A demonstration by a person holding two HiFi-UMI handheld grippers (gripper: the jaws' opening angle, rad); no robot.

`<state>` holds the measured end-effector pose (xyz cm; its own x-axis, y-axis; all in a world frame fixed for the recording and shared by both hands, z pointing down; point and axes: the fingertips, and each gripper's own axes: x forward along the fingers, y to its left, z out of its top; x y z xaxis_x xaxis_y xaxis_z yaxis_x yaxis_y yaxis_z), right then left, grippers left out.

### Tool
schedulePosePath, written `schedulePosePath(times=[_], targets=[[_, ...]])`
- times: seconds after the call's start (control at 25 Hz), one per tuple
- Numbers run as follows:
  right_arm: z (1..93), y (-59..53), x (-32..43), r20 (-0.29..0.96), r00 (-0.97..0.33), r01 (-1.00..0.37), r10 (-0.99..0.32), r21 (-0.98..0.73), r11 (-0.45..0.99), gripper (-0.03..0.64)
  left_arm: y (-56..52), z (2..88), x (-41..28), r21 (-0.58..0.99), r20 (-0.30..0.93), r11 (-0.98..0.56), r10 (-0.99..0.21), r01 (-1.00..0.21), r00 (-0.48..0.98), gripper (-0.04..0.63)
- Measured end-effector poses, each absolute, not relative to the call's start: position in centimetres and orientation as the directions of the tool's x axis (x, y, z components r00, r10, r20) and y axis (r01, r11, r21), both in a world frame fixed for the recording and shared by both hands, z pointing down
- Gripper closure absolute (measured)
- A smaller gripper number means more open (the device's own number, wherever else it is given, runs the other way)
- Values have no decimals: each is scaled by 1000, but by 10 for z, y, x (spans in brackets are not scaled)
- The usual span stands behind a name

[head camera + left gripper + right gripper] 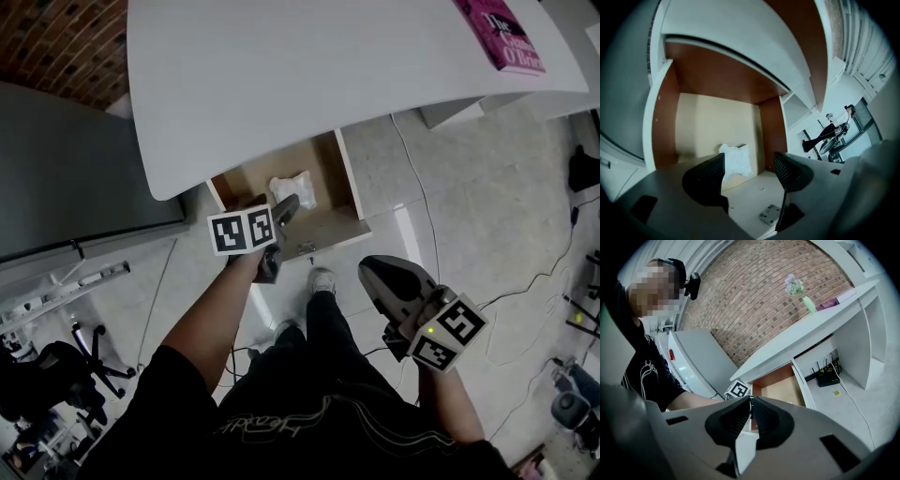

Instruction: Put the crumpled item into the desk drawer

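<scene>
Head view: the crumpled item (293, 190) lies inside the open drawer (351, 187) under the white bench (309, 75), and the left gripper (284, 211) hangs just above it.

Left gripper view: the jaws are spread wide, holding nothing.

Right gripper view: the right gripper (751, 416) has its jaws pressed together, empty.

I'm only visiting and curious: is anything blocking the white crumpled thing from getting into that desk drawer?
Nothing visible does. The crumpled item already lies inside the open drawer, with no lid or other thing over it. The left gripper hangs just above it with its jaws apart, gripping nothing.
</scene>
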<state>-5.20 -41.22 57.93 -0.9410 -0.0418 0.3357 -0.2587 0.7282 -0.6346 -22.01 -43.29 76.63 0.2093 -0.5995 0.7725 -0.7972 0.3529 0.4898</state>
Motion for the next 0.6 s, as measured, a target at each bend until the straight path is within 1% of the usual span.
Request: schedulePosePath(times=[0.12,0.2,0.36,0.48,0.6], targets=[[548,-410,-54,297,-953,-247,-64,-638,729,565,-416,720,-207,520,751,314,-612,-795,249,256],[524,-406,-54,269,-960,-243,-82,-644,725,565,-401,684,-199,547,728,284,-626,-788,280,270],[468,-384,-53,236,-965,-237,-110,-619,749,565,-373,593,-185,621,635,202,-697,-757,335,332],[421,-361,-52,205,-971,-220,-123,-566,795,565,-354,515,-174,652,531,87,-761,-753,372,383],[378,-327,-49,192,-975,-199,-114,-516,833,565,-322,443,-155,673,437,-29,-790,-739,429,426]])
